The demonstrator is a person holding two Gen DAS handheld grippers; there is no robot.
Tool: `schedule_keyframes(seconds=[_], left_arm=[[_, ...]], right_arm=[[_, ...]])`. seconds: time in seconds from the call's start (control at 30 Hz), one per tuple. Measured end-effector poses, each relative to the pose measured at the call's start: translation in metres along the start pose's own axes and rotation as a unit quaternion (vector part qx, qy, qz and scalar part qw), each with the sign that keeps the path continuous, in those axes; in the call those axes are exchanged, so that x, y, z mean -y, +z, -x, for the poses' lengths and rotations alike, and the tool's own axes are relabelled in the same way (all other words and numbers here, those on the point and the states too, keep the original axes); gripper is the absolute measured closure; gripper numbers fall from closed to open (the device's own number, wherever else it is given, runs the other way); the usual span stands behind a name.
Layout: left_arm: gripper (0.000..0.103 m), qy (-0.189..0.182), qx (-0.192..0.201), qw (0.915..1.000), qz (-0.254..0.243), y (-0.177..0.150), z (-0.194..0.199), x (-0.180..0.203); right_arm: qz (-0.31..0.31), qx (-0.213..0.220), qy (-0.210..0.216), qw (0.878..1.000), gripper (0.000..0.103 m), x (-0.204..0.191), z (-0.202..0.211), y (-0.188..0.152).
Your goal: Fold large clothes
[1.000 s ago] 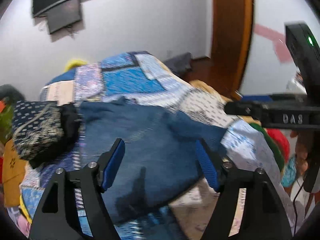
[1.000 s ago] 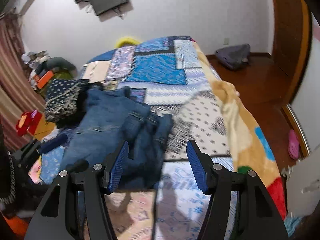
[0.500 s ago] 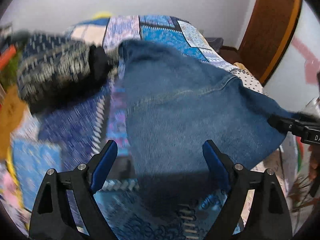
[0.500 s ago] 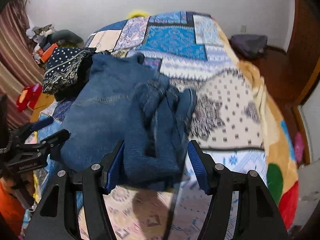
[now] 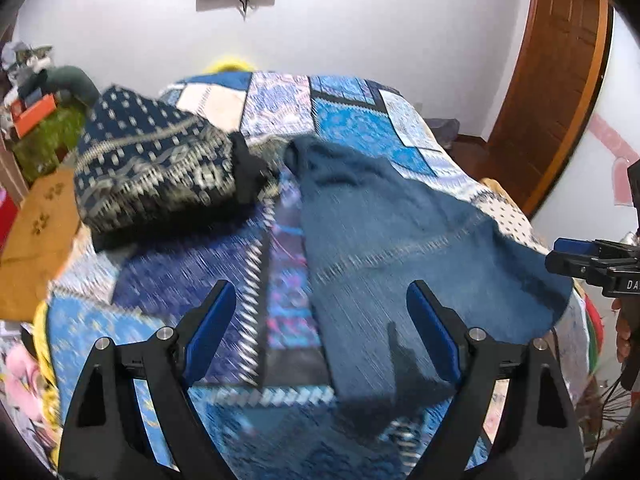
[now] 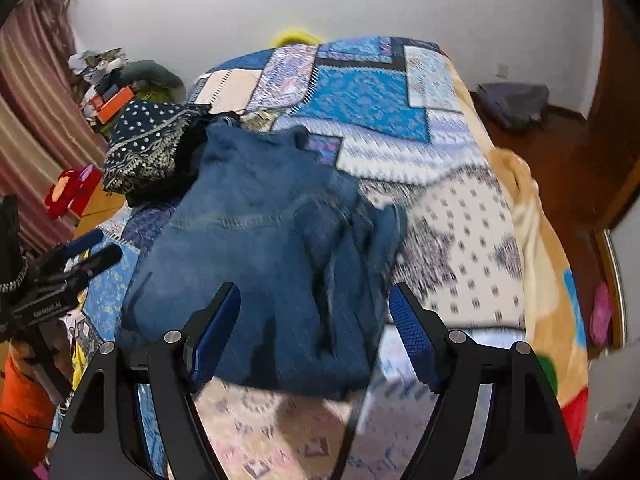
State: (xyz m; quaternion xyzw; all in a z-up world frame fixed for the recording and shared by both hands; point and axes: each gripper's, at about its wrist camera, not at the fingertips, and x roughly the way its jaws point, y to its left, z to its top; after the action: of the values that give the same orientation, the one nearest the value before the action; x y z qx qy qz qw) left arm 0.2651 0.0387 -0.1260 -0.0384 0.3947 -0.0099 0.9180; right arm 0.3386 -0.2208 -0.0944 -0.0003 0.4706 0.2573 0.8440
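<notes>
A pair of blue jeans (image 5: pixel 400 248) lies partly folded on the patchwork bedspread (image 5: pixel 352 128); in the right wrist view the jeans (image 6: pixel 256 240) show bunched folds on their right side. My left gripper (image 5: pixel 320 332) is open and empty, above the near left edge of the jeans. My right gripper (image 6: pixel 314 332) is open and empty, just above the near edge of the jeans. The right gripper also shows at the right edge of the left wrist view (image 5: pixel 580 258), and the left gripper at the left of the right wrist view (image 6: pixel 86 248).
A folded dark blue patterned cloth (image 5: pixel 152 164) lies on the bed left of the jeans. Clutter and an orange box (image 6: pixel 116 104) sit beside the bed's left side. A grey bag (image 6: pixel 512 104) lies on the wooden floor; a door (image 5: pixel 552 80) stands at the right.
Both grippers have come lower and nearer to the jeans on the bed. The left gripper has swung left, so the jeans now lie to its right.
</notes>
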Motion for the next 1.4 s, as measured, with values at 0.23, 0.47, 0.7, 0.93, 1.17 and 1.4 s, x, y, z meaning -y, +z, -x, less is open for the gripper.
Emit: schedule_keyframes(seconds=[0.23, 0.47, 0.7, 0.93, 1.17, 1.4], left_arm=[[0.016, -0.045, -0.069, 0.9964, 0.019, 0.017, -0.046, -0.018], [0.016, -0.153, -0.17, 0.9681, 0.104, 0.003, -0.103, -0.037], [0.016, -0.233, -0.215, 0.9272, 0.2, -0.001, -0.146, -0.056], [0.016, -0.267, -0.235, 0.9152, 0.189, 0.009, -0.169, -0.037], [0.029, -0.256, -0.255, 0.9179, 0.163, 0.014, -0.173, -0.012], [0.059, -0.244, -0.221, 0.9356, 0.127, 0.028, -0.139, 0.0]], right_arm=[[-0.018, -0.057, 0.024, 0.998, 0.029, 0.005, -0.047, 0.03], [-0.082, -0.122, 0.045, 0.988, 0.029, 0.047, -0.079, 0.018], [-0.127, -0.147, 0.129, 0.972, 0.023, 0.072, -0.09, 0.013], [-0.148, -0.161, 0.15, 0.964, 0.023, 0.071, -0.112, 0.024], [-0.174, -0.176, 0.161, 0.955, 0.039, 0.074, -0.117, 0.027], [-0.173, -0.138, 0.144, 0.964, 0.071, 0.063, -0.093, 0.028]])
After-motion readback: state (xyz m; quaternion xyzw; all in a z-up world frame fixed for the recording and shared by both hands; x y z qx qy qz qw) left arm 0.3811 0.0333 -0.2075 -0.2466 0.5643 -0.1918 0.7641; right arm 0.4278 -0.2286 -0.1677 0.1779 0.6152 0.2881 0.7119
